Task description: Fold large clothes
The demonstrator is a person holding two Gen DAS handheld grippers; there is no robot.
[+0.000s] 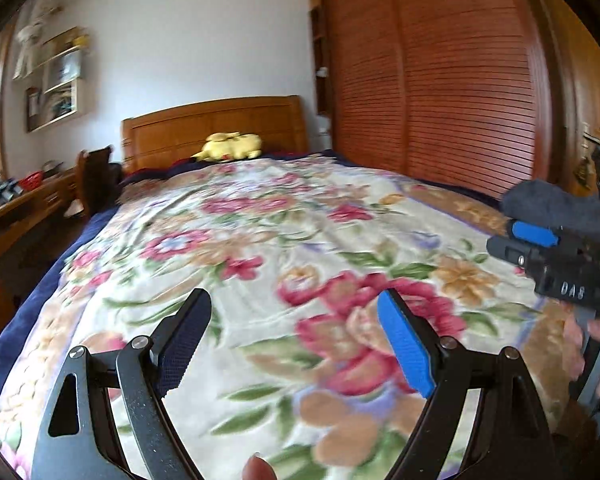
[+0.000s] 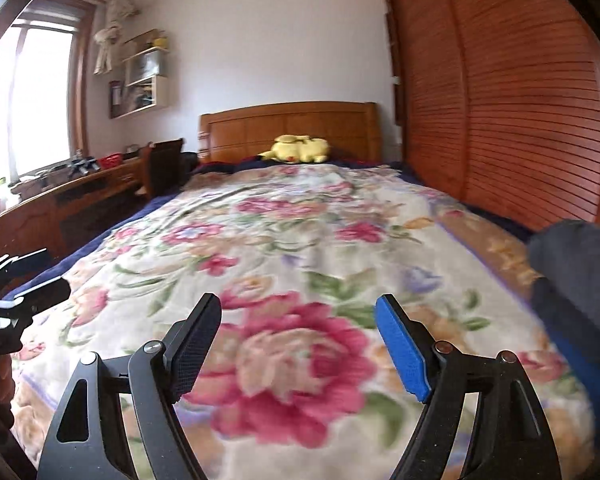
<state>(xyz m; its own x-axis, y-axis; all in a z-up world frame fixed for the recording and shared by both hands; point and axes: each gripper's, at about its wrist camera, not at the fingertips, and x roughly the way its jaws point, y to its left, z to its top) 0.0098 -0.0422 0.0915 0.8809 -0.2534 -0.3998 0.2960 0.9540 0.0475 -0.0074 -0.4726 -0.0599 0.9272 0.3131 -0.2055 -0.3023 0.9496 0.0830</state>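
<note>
Now, left gripper [image 1: 294, 344]: spread, empty.
Right gripper [image 2: 298, 346]: spread, empty.
Dark garment [image 2: 576, 276]: three o'clock; pinch an edge, spread flat on floral blanket [image 2: 284, 240].

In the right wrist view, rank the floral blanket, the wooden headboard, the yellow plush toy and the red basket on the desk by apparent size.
1. Floral blanket, filling most of the picture.
2. Wooden headboard.
3. Yellow plush toy.
4. Red basket, far off, so its true size is unsure.

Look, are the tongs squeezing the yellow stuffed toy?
No, the yellow stuffed toy lies far off by the headboard, and the right tongs are open over the flowered blanket.
</note>
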